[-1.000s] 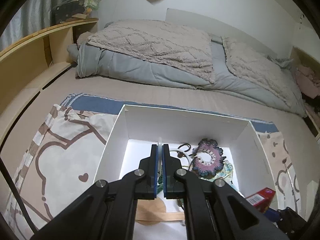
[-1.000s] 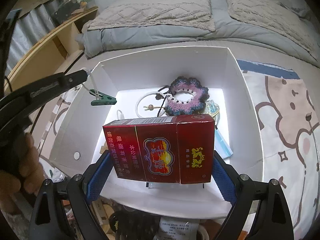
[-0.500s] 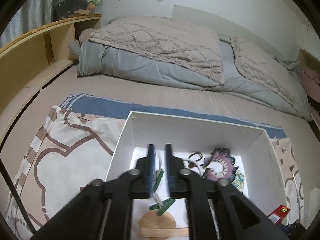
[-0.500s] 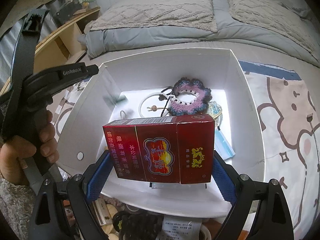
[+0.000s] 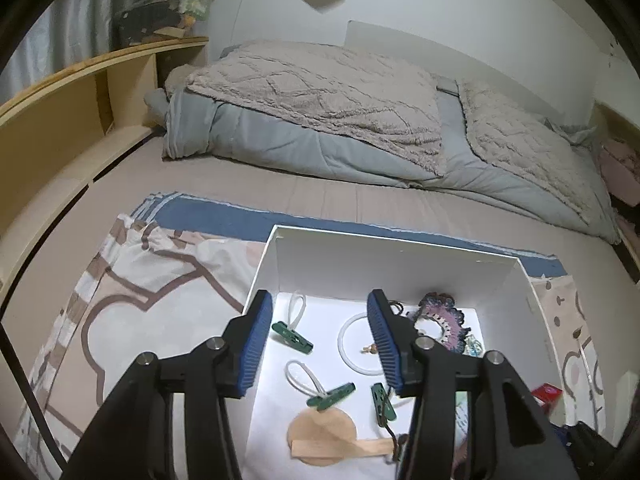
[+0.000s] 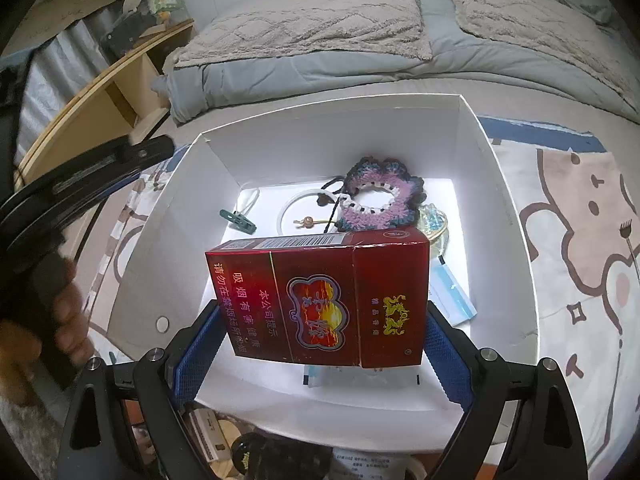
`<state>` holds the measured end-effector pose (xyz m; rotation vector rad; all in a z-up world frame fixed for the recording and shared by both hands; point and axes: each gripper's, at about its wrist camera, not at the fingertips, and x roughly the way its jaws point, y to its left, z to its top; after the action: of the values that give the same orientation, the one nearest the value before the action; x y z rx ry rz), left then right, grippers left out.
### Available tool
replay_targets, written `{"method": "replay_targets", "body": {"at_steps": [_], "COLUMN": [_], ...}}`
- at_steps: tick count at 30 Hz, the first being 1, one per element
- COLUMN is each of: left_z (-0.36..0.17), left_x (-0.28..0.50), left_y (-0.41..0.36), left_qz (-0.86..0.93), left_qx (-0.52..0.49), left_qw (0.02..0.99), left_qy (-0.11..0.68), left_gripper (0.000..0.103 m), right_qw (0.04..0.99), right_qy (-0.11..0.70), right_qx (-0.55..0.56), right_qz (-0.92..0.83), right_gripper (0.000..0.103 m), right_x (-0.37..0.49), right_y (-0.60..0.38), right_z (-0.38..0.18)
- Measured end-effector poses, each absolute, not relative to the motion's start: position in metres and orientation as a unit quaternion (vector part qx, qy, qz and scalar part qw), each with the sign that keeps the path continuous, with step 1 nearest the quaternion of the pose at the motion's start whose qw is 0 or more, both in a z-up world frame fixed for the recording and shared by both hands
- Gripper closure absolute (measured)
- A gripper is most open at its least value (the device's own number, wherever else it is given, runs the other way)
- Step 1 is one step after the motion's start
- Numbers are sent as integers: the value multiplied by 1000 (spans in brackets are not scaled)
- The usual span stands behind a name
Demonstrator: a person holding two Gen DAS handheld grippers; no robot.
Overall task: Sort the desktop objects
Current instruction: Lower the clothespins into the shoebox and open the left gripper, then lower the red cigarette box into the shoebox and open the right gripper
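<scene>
The left gripper (image 5: pixel 320 340) hangs above the white box (image 5: pixel 392 252) with its blue-padded jaws spread wide and nothing between them. Seen through that gap, on the box floor, lie three green clips: one (image 5: pixel 292 337) near the left wall with a white loop tied to it, a second (image 5: pixel 331 396) toward the near edge, its tip resting over a round wooden disc (image 5: pixel 322 432), and a third (image 5: pixel 383 401) just beside the right finger. A white ring (image 5: pixel 352 344) lies in the middle of the floor, and a purple crocheted scrunchie (image 5: pixel 442 320) sits toward the far right corner.

The right gripper (image 6: pixel 320 336) clamps a red cigarette pack (image 6: pixel 320 300) by its two short ends, holding it lengthwise above the near half of the box (image 6: pixel 508 216) (the Chinese lettering on its face runs sideways). Behind the pack, in the right wrist view, the scrunchie (image 6: pixel 380 200) lies near the far wall, touching the white ring (image 6: pixel 292 208), and one green clip (image 6: pixel 238 221) rests by the left wall. A blue-and-white packet (image 6: pixel 456 300) pokes out past the pack's right end, by the right wall. The left gripper's black arm (image 6: pixel 80 184) and the hand gripping it (image 6: pixel 60 320) show at the left, outside the box. The box stands on a cartoon-print cloth (image 6: pixel 580 240) spread over the bed.
</scene>
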<state>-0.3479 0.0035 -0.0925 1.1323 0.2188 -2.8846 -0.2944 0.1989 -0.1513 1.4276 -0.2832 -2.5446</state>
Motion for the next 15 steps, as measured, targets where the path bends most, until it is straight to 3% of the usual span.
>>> {"method": "replay_targets", "body": {"at_steps": [15], "left_z": [-79], "left_x": [-298], "left_y": [5], "left_qz": [-936], "left_qx": [350], "left_qw": [20], "left_qy": [18], "left_gripper": [44], "right_qw": [92], "right_qy": [-89], "right_qx": [514], "right_qz": [-848], "right_gripper": [9], "right_x": [-297], "right_y": [193], "right_z": [-166]}}
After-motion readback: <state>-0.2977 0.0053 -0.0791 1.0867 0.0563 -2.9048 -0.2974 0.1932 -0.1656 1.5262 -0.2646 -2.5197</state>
